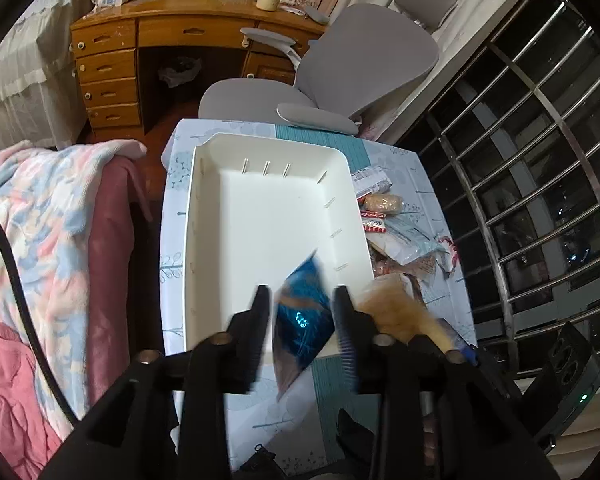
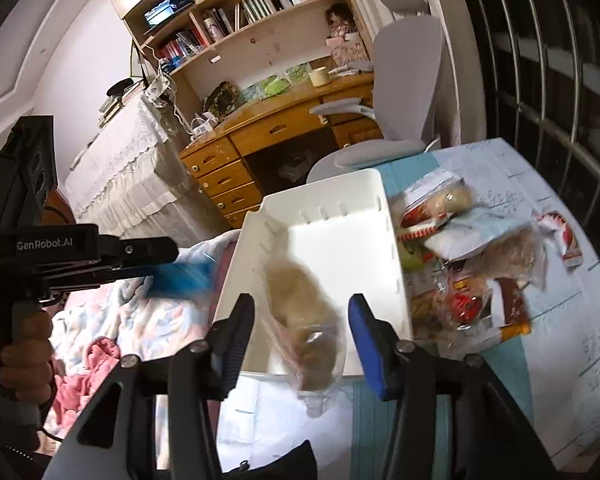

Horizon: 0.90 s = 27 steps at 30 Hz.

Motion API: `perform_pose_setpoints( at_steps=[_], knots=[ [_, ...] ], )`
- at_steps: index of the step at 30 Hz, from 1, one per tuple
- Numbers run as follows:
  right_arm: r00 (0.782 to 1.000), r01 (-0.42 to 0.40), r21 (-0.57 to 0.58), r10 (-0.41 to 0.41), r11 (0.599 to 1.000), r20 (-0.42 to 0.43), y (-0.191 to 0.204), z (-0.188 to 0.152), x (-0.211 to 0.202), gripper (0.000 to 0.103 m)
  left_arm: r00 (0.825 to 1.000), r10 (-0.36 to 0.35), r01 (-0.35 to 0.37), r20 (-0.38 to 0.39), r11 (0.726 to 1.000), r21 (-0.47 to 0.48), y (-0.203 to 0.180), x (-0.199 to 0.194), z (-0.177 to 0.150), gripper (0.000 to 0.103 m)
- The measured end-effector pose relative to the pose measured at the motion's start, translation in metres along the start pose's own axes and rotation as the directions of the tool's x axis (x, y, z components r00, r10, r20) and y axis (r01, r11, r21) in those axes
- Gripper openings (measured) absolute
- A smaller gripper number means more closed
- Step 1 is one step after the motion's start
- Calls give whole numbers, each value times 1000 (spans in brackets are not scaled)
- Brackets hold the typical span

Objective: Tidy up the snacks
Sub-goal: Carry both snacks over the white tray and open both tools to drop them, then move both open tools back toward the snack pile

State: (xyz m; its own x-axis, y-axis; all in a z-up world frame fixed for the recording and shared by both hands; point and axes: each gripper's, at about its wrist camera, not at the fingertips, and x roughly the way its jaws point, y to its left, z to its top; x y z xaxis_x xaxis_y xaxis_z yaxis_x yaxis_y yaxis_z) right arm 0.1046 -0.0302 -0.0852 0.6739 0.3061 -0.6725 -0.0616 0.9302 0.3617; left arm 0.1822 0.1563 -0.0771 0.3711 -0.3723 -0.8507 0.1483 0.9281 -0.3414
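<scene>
Snacks hang blurred over the near end of the white tray [image 1: 204, 240]. Blue packet [image 1: 302, 316] sits between the left gripper [image 1: 300, 294]'s parted jaws, untouched, long axis tilted toward the tray's right wall. Right gripper [image 2: 302, 304] gapes around a clear bread bag [image 2: 304, 320], lengthwise into the tray.

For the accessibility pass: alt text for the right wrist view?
The right gripper, open, has a clear bag of tan snack blurred between its fingers over a white tray. More snack packets lie right of it; the left gripper holds a blue packet.
</scene>
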Motion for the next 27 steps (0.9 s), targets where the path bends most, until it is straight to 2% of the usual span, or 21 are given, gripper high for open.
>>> perform_pose_setpoints(
  at_steps=[1, 6, 10, 13, 17, 27],
  knots=[
    [1000, 1, -1, -1, 1000, 0, 0, 0, 0, 60, 1000, 18, -18, 7, 1000, 10, -2, 1, -1, 57],
    [1000, -7, -19, 7, 1000, -19, -4, 1, 0, 66, 995, 94, -96, 38, 994, 46, -13, 1, -8, 67],
    [999, -15, -38, 13, 999, -37, -7, 2, -6, 68, 993, 115, -116, 38, 993, 31, -19, 3, -15, 68],
    [999, -18, -55, 15, 998, -47, -12, 3, -13, 74, 990, 136, -138, 41, 990, 39, -29, 4, -21, 68],
    [998, -19, -83, 13, 996, -68, -20, 4, -22, 75, 984, 174, -175, 36, 983, 56, -46, 8, -29, 70],
    [993, 22, -151, -39, 988, -110, -58, 19, -43, 81, 991, 134, -134, -13, 991, 1, -94, 29, -45, 72]
  ],
)
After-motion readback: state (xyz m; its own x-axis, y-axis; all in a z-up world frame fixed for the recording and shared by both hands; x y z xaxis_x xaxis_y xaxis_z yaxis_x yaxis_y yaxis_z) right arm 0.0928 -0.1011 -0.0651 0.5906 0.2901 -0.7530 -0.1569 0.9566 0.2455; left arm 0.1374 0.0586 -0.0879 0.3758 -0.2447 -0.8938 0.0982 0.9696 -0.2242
